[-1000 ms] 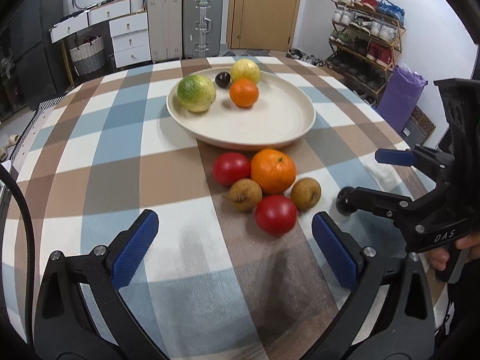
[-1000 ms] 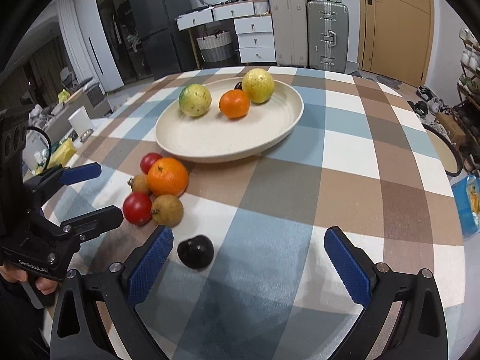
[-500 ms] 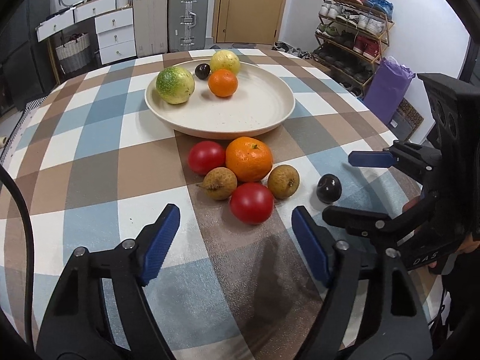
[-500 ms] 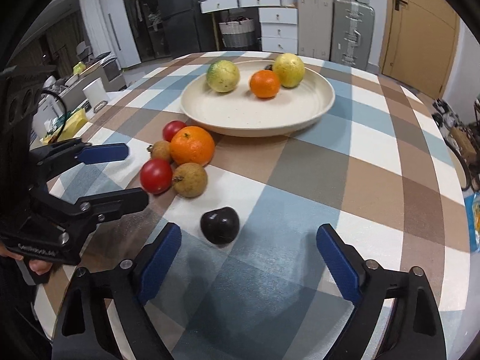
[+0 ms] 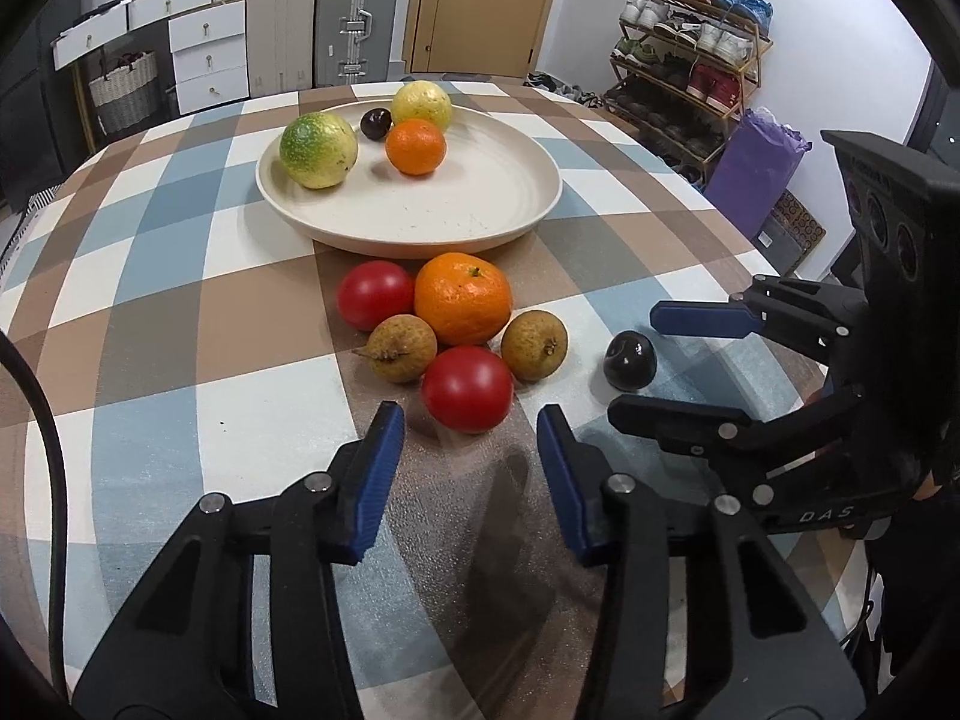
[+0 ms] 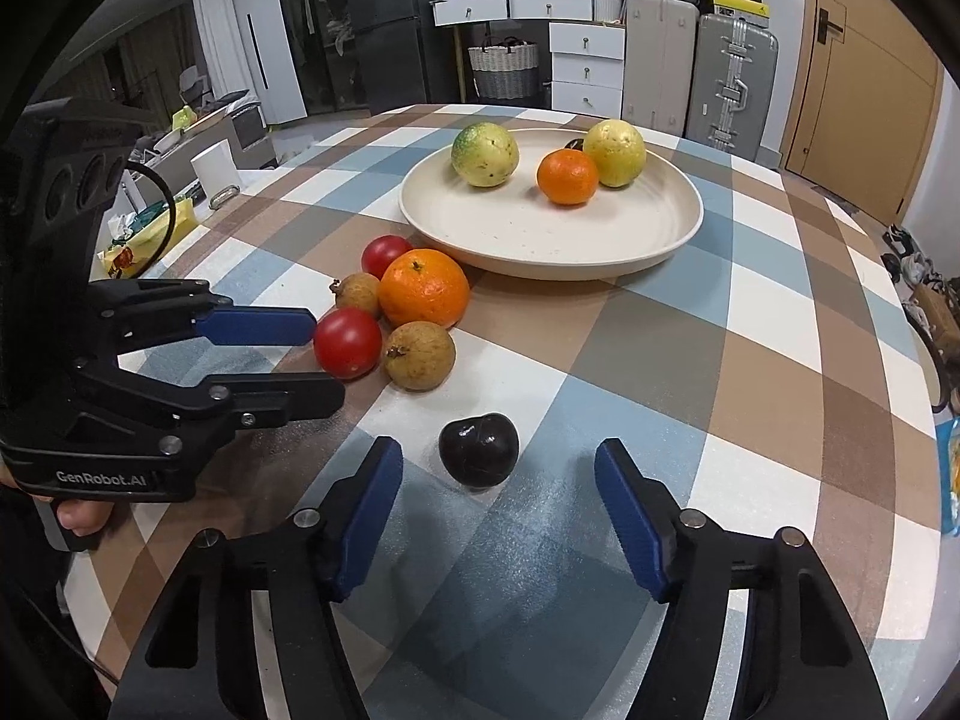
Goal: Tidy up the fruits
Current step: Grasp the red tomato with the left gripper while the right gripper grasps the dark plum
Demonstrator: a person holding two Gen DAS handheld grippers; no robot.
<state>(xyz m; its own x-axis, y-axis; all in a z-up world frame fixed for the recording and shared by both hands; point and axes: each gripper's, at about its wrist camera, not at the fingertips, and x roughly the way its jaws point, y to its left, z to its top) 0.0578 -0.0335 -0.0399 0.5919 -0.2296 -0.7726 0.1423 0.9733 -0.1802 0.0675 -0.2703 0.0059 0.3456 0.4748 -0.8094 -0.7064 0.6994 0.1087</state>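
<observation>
**Both grippers closing in over loose fruit, nothing gripped**

Checked tabletop, round, blue-brown-white cloth. Cream plate sits toward the far side of it.

On the plate: green-yellow fruit at 9 o'clock, small dark fruit at 11, yellow fruit at 12, small orange just nearer than the yellow one.

Loose cluster on the cloth at the plate's 6 o'clock edge: large orange in the middle, a red tomato touching it at 9 o'clock, a brown fruit at 7, a second red tomato at 6, a second brown fruit at 4.

Dark plum lies alone, apart from the cluster at its 4 o'clock in the left wrist view.

Left gripper: jaws have just been closing and now stand narrow. Near tomato sits just ahead of the blue tips, roughly on the line between them; pads are not touching it. Nothing held.

Right gripper: jaws have just been closing, now about half wide. The plum sits between the tips, nearer the left pad, with a gap visible on both sides. Nothing held.

Seen from each other's cameras, both grippers point down at the cloth, side by side and near each other; a hand shows below the left one's handle.
</observation>
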